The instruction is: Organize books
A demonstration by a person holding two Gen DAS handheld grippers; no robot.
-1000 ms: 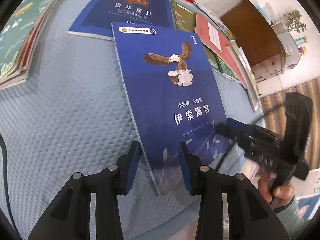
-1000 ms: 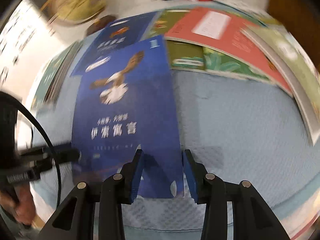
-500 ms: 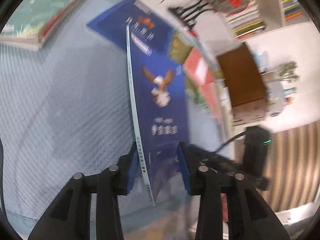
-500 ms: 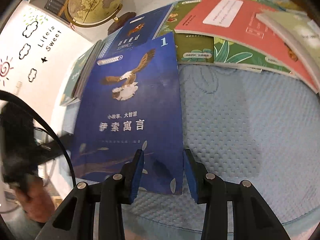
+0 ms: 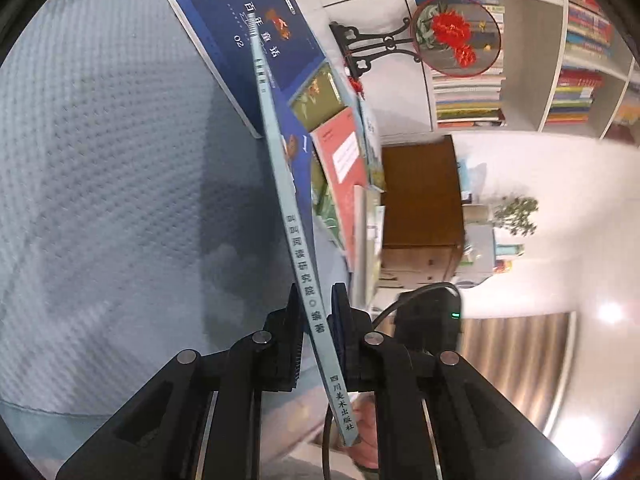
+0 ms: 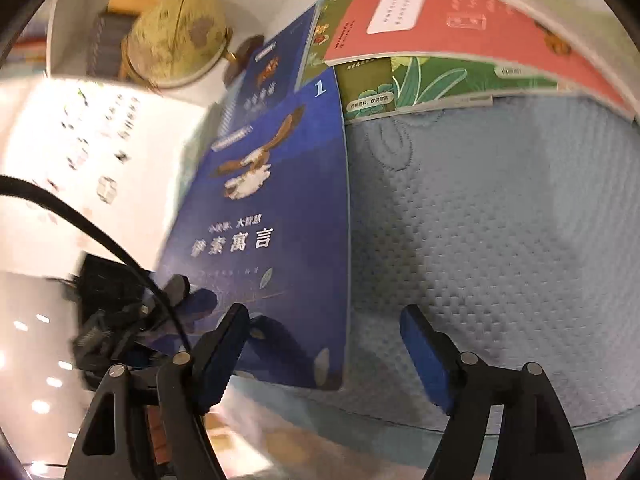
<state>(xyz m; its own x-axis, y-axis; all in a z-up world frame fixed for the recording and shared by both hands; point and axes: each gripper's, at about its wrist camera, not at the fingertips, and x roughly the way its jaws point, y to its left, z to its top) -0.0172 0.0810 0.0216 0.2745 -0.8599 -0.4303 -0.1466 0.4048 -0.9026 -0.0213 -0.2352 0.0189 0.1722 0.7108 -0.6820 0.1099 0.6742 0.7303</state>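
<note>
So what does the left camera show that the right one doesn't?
Only the left view: the eagle book's pale spine edge-on, clamped in the left gripper, plus the bookshelves and a red flower fan.
Only the right view: the book's cover with the eagle, a globe, and the right gripper, its jaws opening.
Both: the blue mat, the red book.

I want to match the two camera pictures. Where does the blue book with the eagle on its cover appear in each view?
Left wrist view: the blue eagle book runs edge-on up the centre, its pale spine facing the camera, clamped in the left hand-held gripper.
Right wrist view: its cover faces the camera, left of centre.
Shared landmark: the red book with a white label.
</note>
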